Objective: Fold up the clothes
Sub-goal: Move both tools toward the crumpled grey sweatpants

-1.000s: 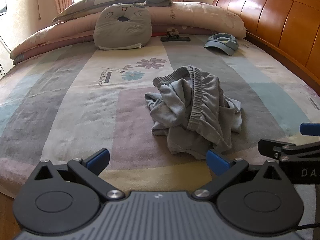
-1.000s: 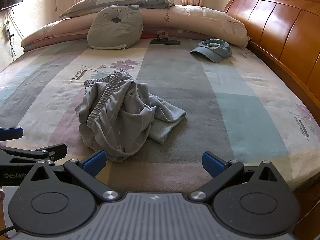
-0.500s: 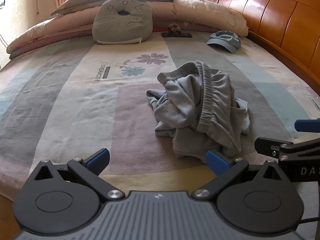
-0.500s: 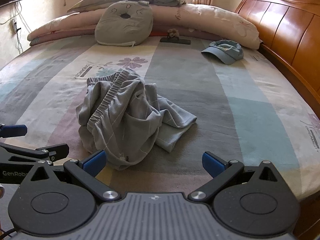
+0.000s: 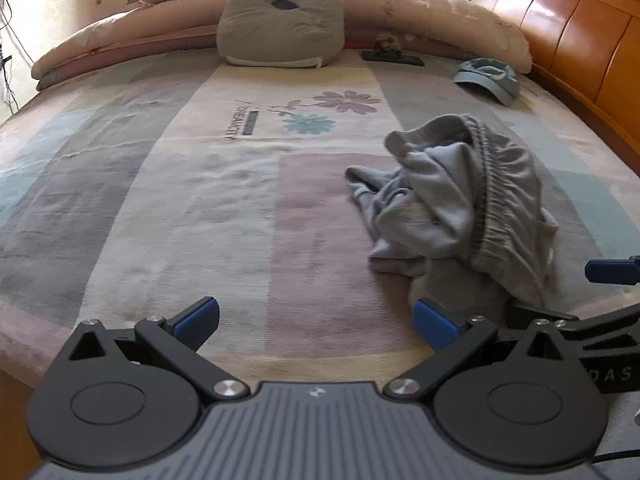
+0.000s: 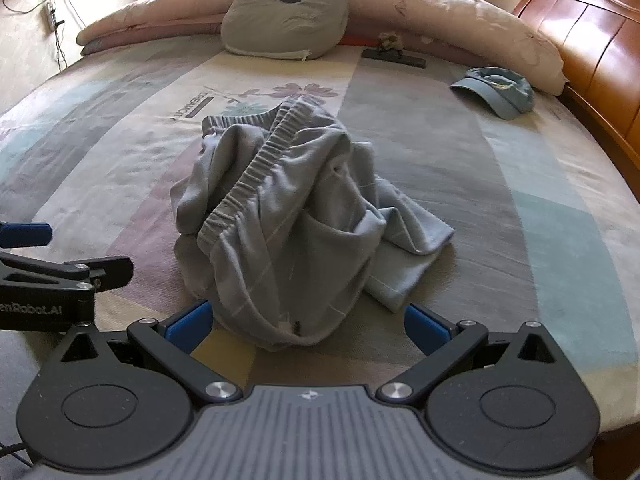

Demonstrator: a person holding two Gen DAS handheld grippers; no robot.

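Both tools spread, empty: left tool [image 5: 316, 320], right tool [image 6: 306, 322]. Crumpled grey shorts [image 6: 288, 216] just ahead; we should pinch the elastic waistband [image 6: 256, 172], not loose folds, then spread flat.

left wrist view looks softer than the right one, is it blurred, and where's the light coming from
Left wrist view: slightly smeared, the grey shorts and bedspread print look soft; strong fisheye bend curves the bed edges. Right wrist view: sharper, the shorts' waistband ribbing reads clearly; daylight from the far end brightens the pillows and puts glare on the wooden headboard.
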